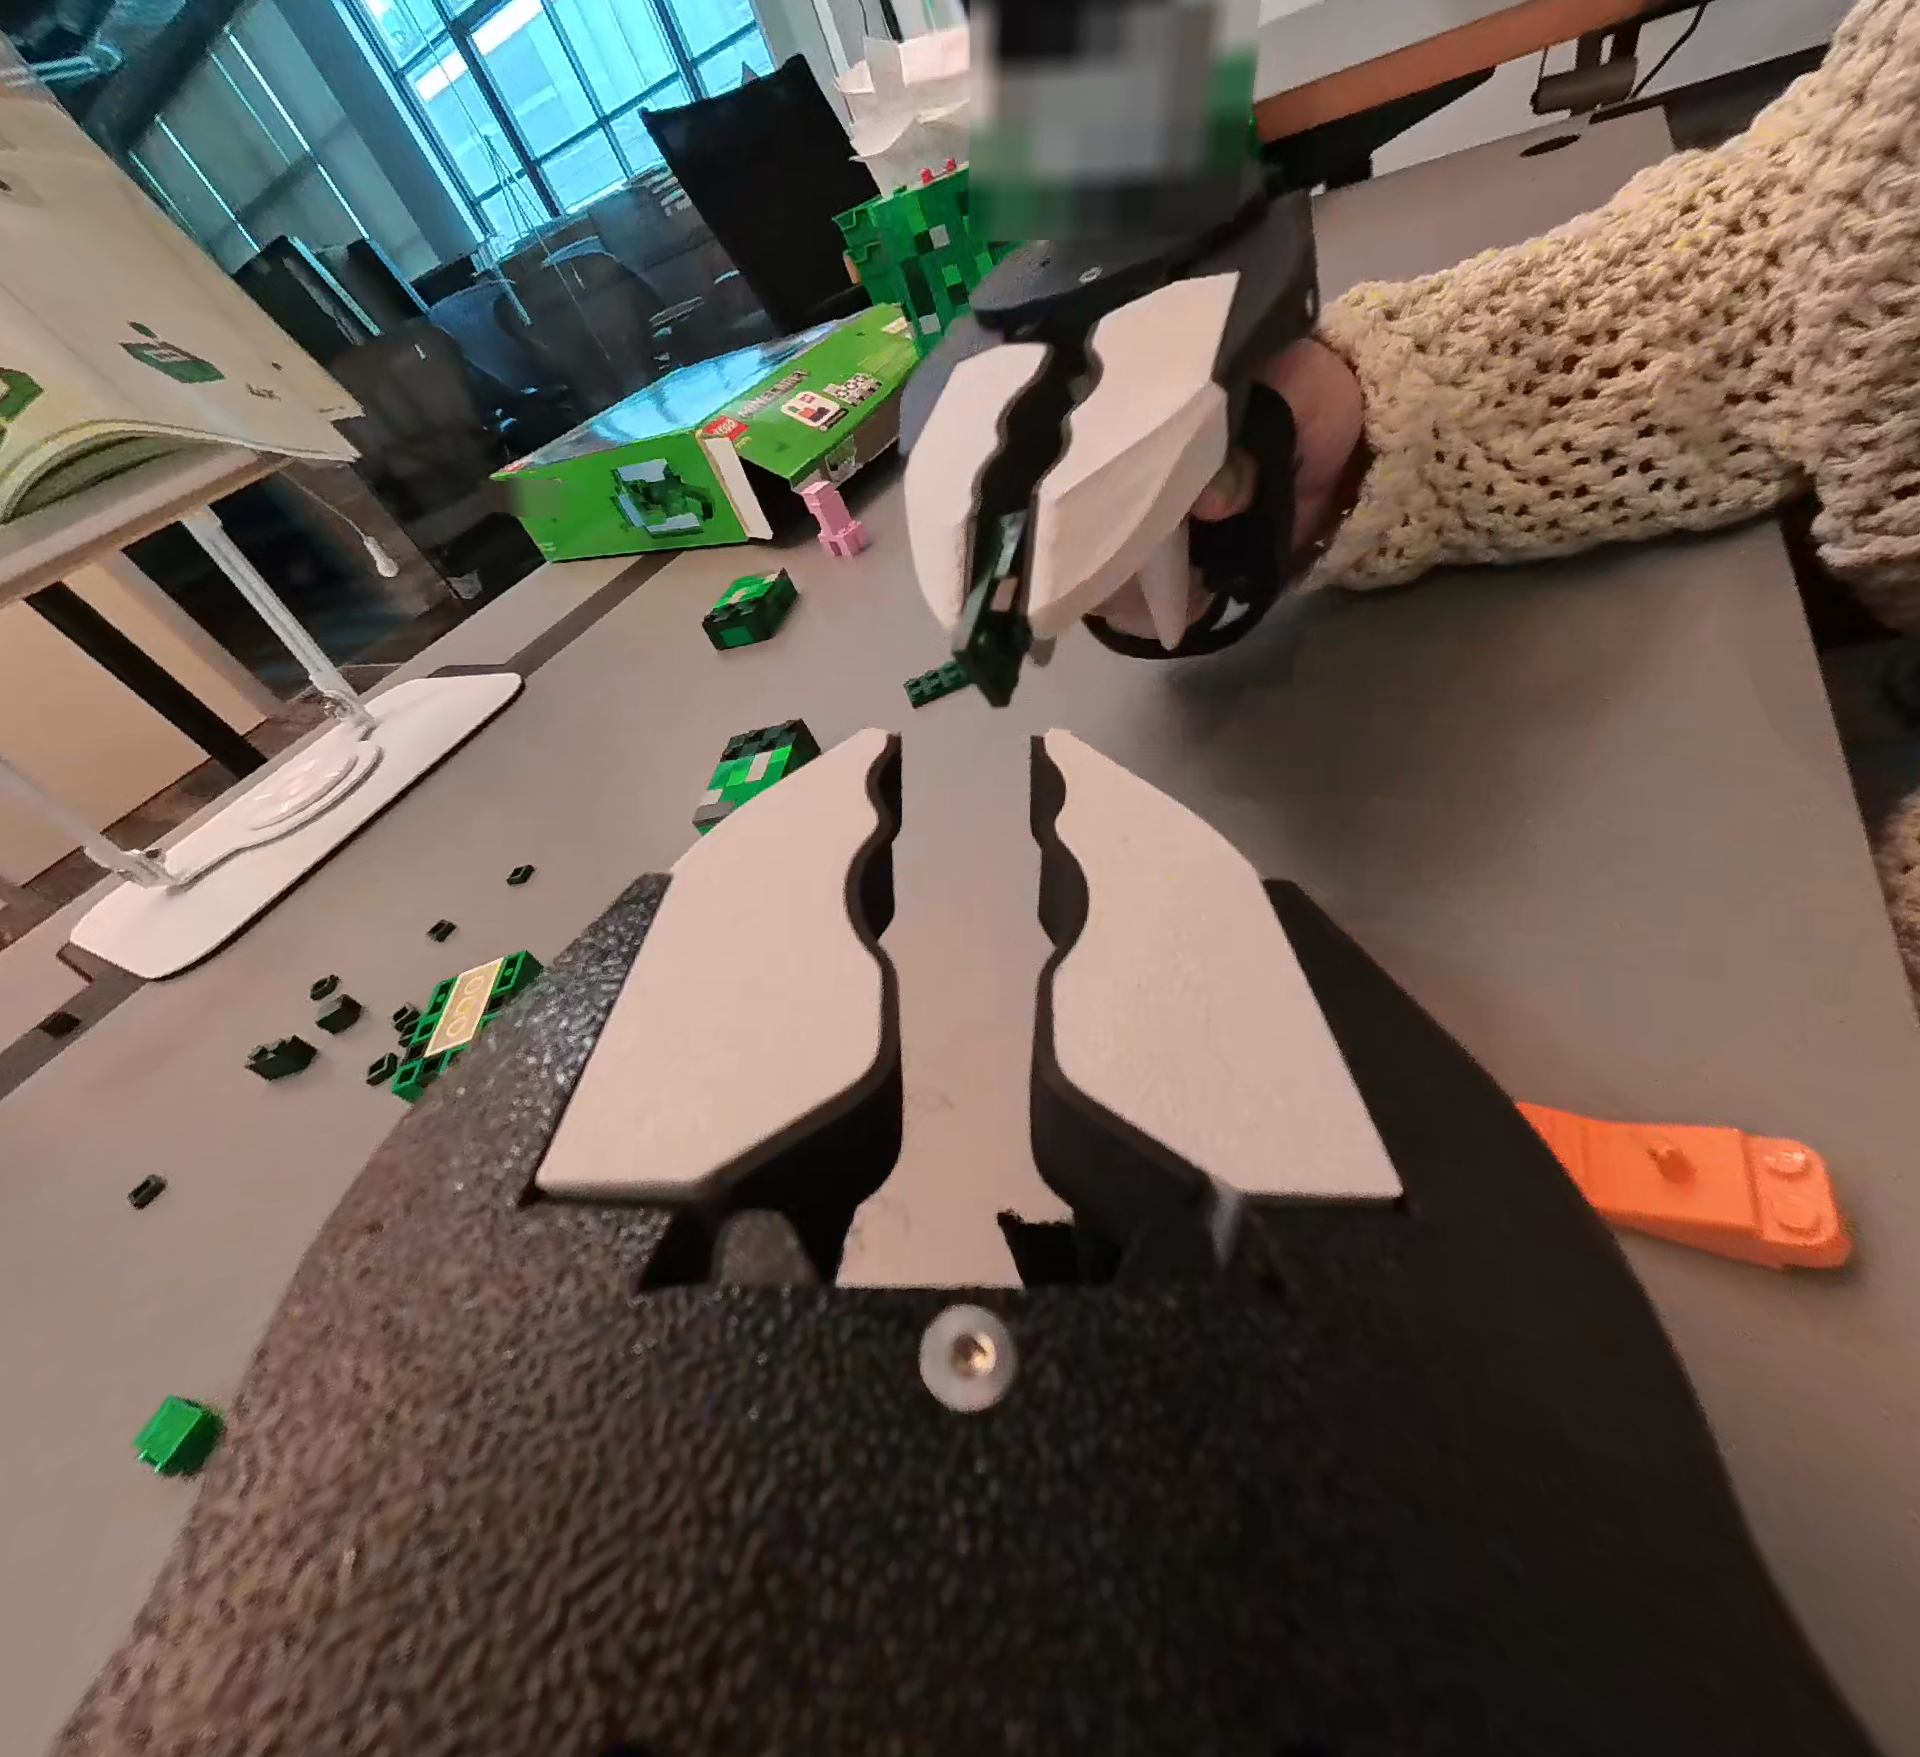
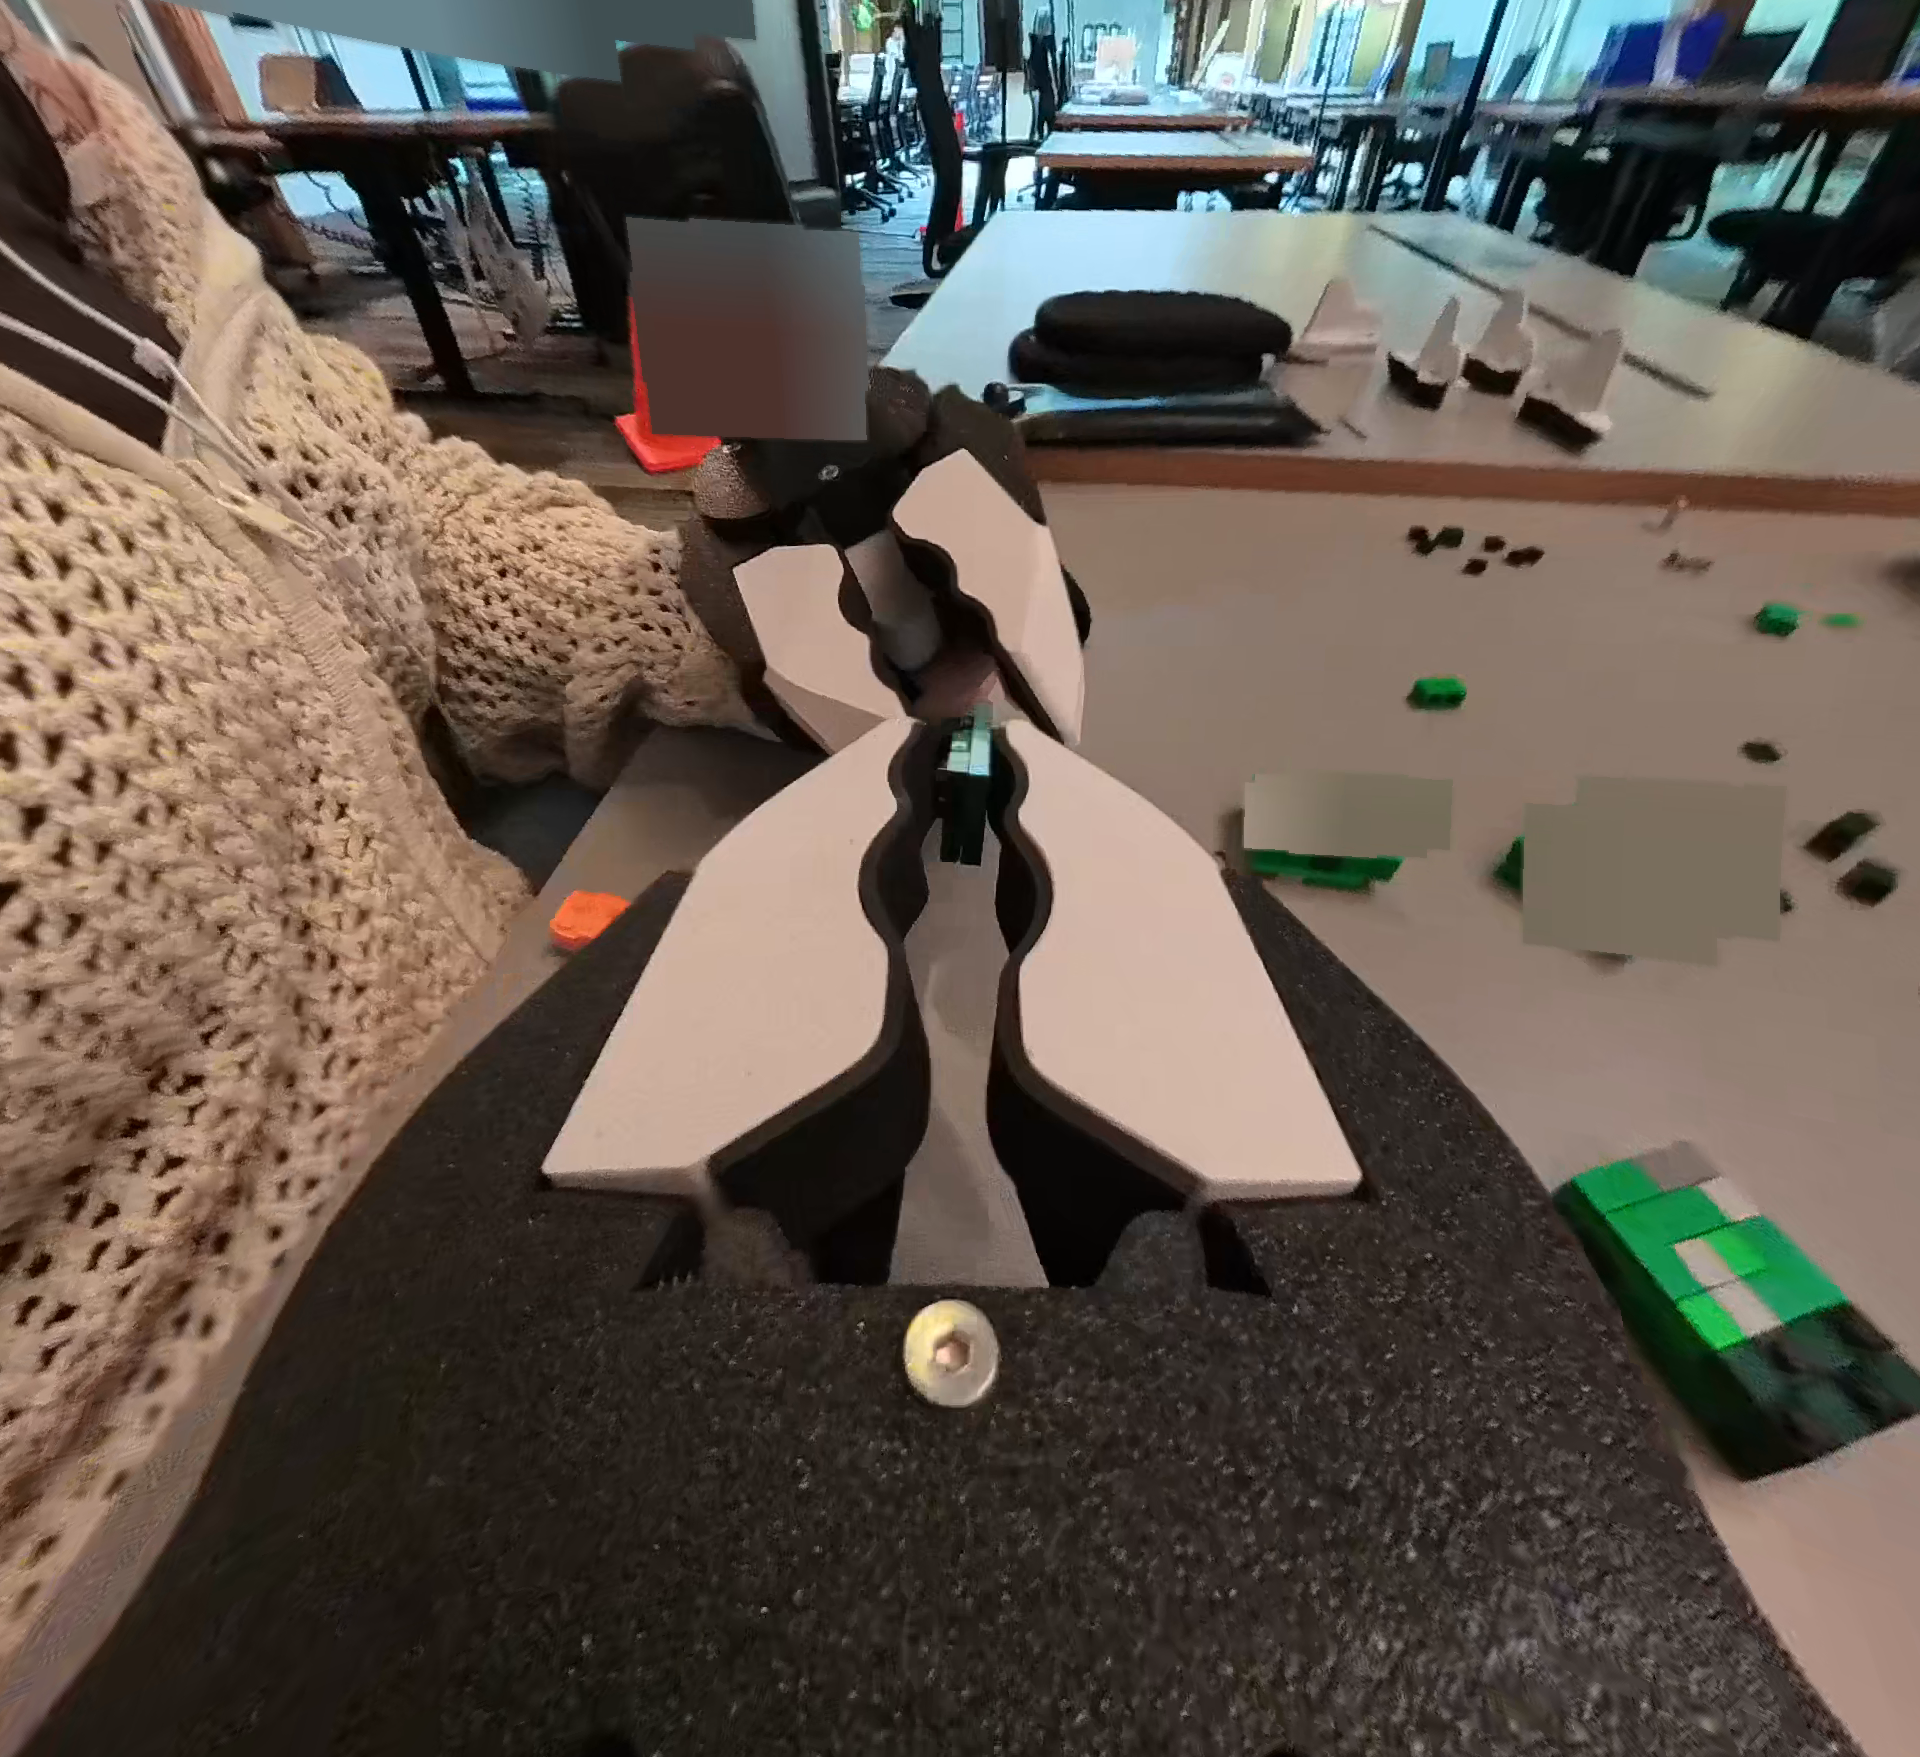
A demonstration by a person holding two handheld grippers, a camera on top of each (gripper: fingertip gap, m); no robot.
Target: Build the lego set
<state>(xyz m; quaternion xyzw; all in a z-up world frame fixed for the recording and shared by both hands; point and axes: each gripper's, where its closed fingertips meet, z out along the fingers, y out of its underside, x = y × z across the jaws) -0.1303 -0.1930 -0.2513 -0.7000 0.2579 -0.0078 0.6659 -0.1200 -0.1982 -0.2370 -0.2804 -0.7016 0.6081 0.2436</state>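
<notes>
In the left wrist view my left gripper (image 1: 968,751) is open and empty, low over the grey table (image 1: 1455,876). My right gripper (image 1: 992,642) points down just ahead of it, shut on a small dark green lego piece (image 1: 987,606). That piece's lower end is close above a dark green plate (image 1: 935,686) lying on the table. In the right wrist view my right gripper (image 2: 961,751) holds the dark green piece (image 2: 961,808) between its tips, and the open left gripper (image 2: 971,699) faces it closely.
A green lego box (image 1: 665,471), pink figure (image 1: 840,523), two small green block builds (image 1: 753,608) (image 1: 758,764), loose dark pieces (image 1: 338,1013) and a booklet stand (image 1: 291,814) lie left. An orange separator (image 1: 1683,1188) lies right. A person's knit sleeve (image 1: 1558,419) rests on the table. My left and right fingertips are right by each other. The orange separator (image 1: 1683,1188) is about equally far from each gripper, around 12 cm.
</notes>
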